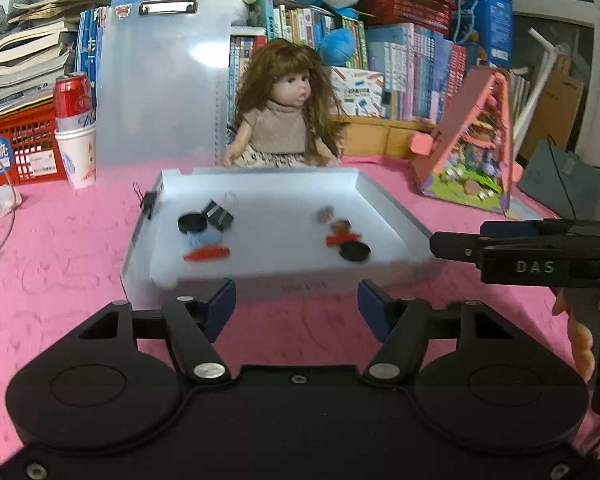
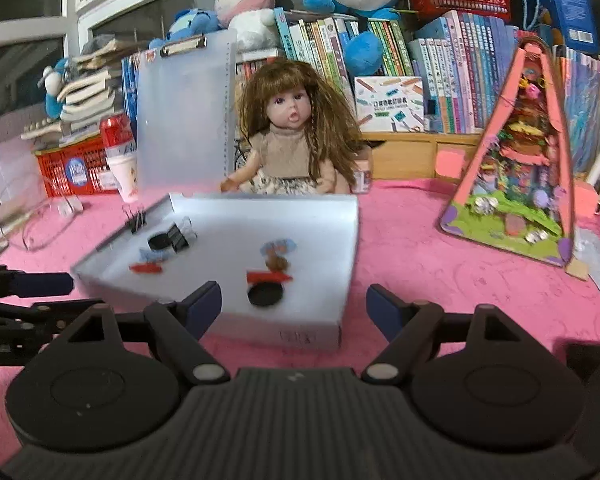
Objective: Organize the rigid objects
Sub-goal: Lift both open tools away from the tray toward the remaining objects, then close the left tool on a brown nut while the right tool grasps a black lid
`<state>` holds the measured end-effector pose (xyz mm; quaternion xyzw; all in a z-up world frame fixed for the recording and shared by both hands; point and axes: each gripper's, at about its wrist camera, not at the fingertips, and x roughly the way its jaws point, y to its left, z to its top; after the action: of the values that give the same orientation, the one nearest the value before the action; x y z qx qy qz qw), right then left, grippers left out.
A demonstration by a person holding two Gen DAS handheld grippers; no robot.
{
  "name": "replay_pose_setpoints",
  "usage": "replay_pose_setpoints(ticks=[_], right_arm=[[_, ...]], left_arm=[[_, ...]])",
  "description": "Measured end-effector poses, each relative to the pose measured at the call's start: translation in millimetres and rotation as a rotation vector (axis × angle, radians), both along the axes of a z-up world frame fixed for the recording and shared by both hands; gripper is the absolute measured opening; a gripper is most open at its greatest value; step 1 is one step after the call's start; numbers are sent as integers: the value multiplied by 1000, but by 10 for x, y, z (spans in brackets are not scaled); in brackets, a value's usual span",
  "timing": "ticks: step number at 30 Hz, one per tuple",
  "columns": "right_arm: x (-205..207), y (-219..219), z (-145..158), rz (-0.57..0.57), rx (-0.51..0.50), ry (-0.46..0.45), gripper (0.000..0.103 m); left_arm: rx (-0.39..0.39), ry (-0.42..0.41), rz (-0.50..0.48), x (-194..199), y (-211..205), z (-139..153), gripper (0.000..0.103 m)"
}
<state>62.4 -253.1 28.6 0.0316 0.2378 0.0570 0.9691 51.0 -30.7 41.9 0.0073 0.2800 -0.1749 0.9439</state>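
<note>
Black left tool (image 1: 296,304) & right tool (image 2: 294,304) both agape, empty, angled down twd white tray (image 2: 352,216).

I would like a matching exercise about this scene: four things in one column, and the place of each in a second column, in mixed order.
Things:
1. doll
2. red can
3. black binder clip
4. black round disc

Places:
A. clipped on the left rim of the tray
B. standing in a white paper cup
C. sitting behind the tray
D. lying inside the tray, near its front edge

Pairs: 1-C, 2-B, 3-A, 4-D
</note>
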Motion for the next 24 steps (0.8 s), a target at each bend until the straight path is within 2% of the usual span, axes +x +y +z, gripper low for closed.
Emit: replay_pose_setpoints(ticks=[12,17,22,24], right_arm=[[-301,30,-256,-5,-83,20,87],[-346,31,-329,-5,-95,37,82],[-356,103,-376,11,-136,44,76],[-345,120,-389,16,-141,50,74]], left_arm=[[51,22,-14,-577,32,-261,63],[60,38,-20,-693,70,-321,62],[74,42,-28,-704,51,-364,54],[65,58,-31,-684,44,-375,47]])
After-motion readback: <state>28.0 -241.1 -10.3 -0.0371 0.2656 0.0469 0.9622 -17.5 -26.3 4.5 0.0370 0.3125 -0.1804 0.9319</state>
